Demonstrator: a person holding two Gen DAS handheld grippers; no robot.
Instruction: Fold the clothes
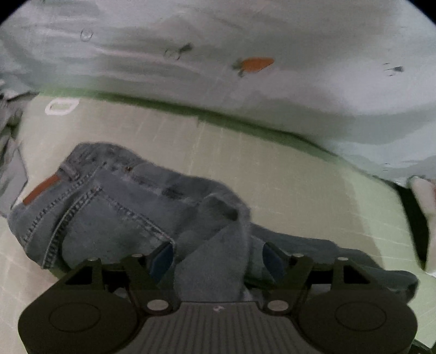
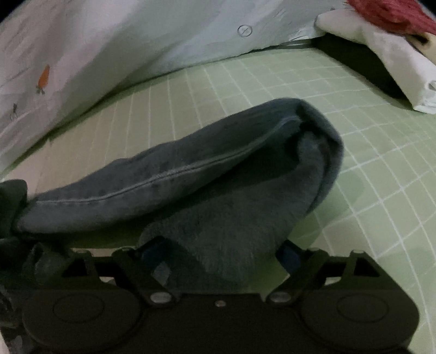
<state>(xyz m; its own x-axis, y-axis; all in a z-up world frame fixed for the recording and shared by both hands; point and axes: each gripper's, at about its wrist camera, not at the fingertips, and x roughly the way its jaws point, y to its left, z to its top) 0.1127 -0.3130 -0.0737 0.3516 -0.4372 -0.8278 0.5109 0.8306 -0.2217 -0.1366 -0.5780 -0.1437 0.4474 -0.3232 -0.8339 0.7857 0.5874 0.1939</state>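
Note:
A pair of blue jeans (image 1: 114,207) lies crumpled on the green grid mat (image 1: 299,190), with its brown waist patch and a stitched back pocket facing up at the left. My left gripper (image 1: 218,256) is shut on a bunched fold of the denim that rises between its blue pads (image 1: 163,258). In the right wrist view a trouser leg of the jeans (image 2: 190,158) is doubled over and lifted off the mat (image 2: 354,136). My right gripper (image 2: 218,253) is shut on its lower layer.
A pale sheet with carrot prints (image 1: 245,40) is heaped along the mat's far edge, seen again as the sheet (image 2: 109,40) at the left. A folded white cloth (image 2: 395,62) and a red garment (image 2: 389,13) lie at the far right. Grey fabric (image 1: 11,163) sits at the left edge.

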